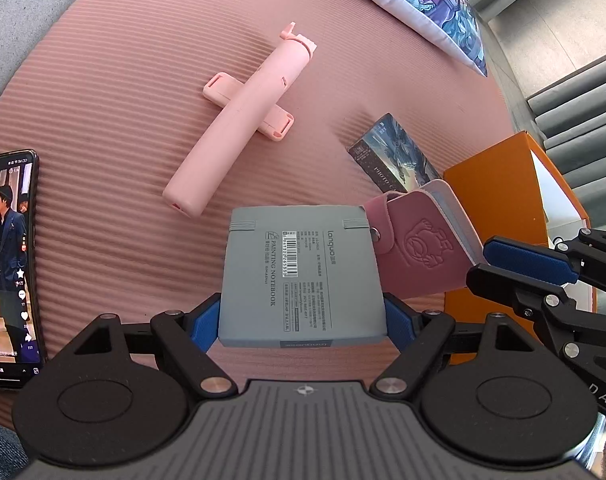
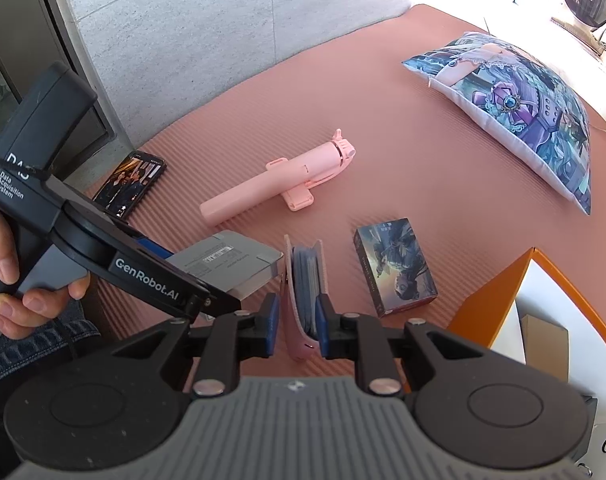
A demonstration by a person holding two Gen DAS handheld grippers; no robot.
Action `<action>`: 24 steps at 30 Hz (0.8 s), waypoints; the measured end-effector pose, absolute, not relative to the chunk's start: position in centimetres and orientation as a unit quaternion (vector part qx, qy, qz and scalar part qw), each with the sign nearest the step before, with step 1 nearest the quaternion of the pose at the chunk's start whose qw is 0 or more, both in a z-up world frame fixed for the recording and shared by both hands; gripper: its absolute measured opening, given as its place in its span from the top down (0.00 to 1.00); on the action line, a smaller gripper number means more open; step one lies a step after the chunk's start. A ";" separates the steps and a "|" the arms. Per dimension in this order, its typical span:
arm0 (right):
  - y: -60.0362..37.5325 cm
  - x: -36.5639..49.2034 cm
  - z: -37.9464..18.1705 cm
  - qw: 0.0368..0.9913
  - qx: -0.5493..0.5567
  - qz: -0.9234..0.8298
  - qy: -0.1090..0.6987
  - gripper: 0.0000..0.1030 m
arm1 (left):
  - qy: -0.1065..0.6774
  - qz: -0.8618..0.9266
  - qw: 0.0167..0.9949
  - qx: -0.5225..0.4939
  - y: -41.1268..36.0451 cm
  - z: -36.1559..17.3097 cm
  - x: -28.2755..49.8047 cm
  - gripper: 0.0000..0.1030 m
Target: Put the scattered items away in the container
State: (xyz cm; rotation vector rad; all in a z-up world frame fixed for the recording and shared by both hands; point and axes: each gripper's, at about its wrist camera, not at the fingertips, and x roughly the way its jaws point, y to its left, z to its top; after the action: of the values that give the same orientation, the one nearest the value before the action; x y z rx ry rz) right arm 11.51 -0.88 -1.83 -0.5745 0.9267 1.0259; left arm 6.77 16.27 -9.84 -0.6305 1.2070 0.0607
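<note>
My left gripper (image 1: 303, 326) is shut on a grey notebook (image 1: 303, 272), its blue pads pressing both side edges near the closest end. Just to the right, my right gripper (image 2: 299, 320) is shut on a pink card holder (image 2: 303, 280), held on edge with its card sleeves showing. In the left wrist view the card holder (image 1: 415, 248) overlaps the notebook's right corner, with the right gripper (image 1: 481, 260) clamped on it. The orange container (image 2: 499, 300) stands at the right, open, with white inner walls. A pink selfie stick (image 1: 239, 120), a phone (image 1: 9, 264) and a card box (image 2: 395, 268) lie on the pink mat.
The ribbed pink mat (image 2: 423, 184) covers the surface. A printed pillow (image 2: 523, 112) lies at the back right. A person's hand (image 2: 19, 280) grips the left gripper's handle. A grey wall rises behind the mat, and a brown box (image 2: 543, 332) sits inside the container.
</note>
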 end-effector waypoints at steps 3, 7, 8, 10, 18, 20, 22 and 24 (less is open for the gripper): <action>-0.9 11.5 -1.5 0.734 -0.264 0.472 0.411 0.72 | 0.558 0.028 0.776 -0.292 16.2 -9.8 6.7 0.08; -0.9 12.0 -1.1 0.745 -0.267 0.465 0.398 0.49 | 0.558 0.028 0.777 -0.292 16.2 -9.8 6.7 0.08; -0.8 12.2 -1.2 0.744 -0.268 0.464 0.399 0.49 | 0.558 0.028 0.777 -0.292 16.2 -9.8 6.7 0.08; -0.6 12.5 -1.8 0.740 -0.269 0.462 0.407 0.49 | 0.558 0.028 0.777 -0.292 16.3 -9.8 6.7 0.08; 0.0 13.3 -4.7 0.736 -0.244 0.448 0.446 0.64 | 0.561 0.032 0.775 -0.289 16.3 -9.9 6.7 0.08; 0.0 13.3 -5.1 0.737 -0.234 0.445 0.452 0.70 | 0.560 0.030 0.775 -0.292 16.3 -9.8 6.7 0.08; -0.1 13.2 -5.3 0.739 -0.224 0.443 0.456 0.76 | 0.559 0.028 0.777 -0.289 16.2 -9.8 6.7 0.08; -0.3 13.0 -5.3 0.742 -0.218 0.441 0.455 0.79 | 0.559 0.028 0.777 -0.288 16.1 -9.7 6.7 0.08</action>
State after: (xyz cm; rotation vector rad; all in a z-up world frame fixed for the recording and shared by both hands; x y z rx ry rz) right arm 13.02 -0.30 -5.28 -0.4769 0.9978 0.9665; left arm 6.69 16.09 -9.75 -0.6230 1.2099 0.0598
